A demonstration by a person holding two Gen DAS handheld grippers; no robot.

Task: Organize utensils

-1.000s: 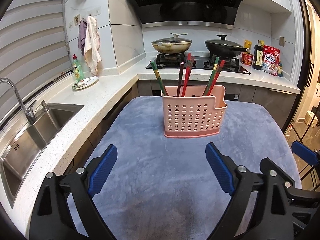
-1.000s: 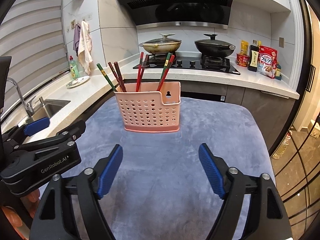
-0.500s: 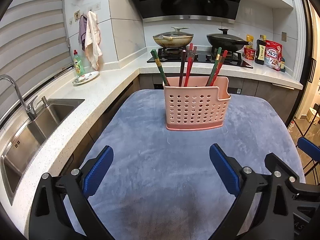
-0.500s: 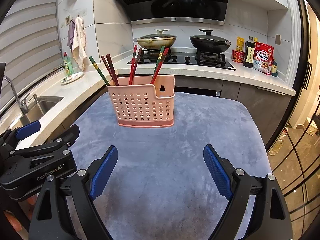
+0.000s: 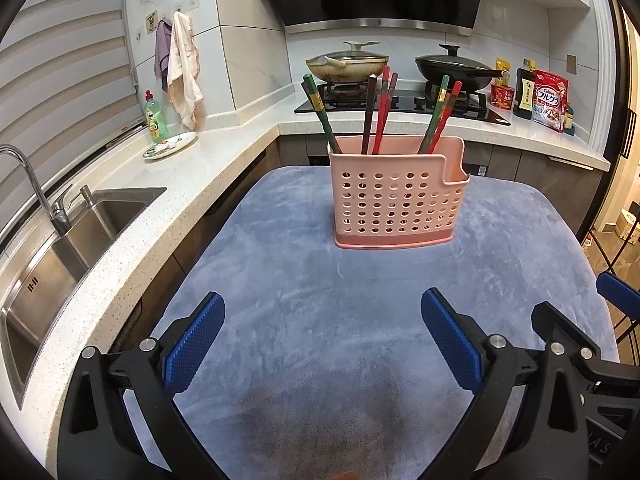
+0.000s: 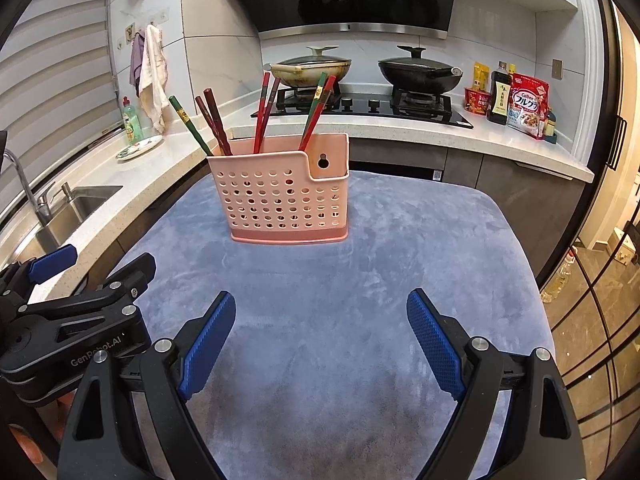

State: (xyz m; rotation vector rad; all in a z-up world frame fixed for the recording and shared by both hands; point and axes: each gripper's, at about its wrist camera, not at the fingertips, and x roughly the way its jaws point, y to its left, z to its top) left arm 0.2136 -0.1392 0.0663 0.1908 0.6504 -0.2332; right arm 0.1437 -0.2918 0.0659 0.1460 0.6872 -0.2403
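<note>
Since a second ago, the left gripper (image 5: 322,336) is spread wider, its blue pads well apart with nothing between them. The right gripper (image 6: 320,340) is likewise held apart and empty. Both are kept short of the pink perforated basket (image 5: 398,196), which is stood upright on the blue-grey cloth (image 5: 320,280) with the chopsticks (image 5: 380,112) leaning inside. Only in the right wrist view is the basket's keyhole slot (image 6: 323,162) seen. Beyond the basket, two lidded pans (image 5: 452,66) are seen on the hob; left of it, a sink (image 5: 60,248).
</note>
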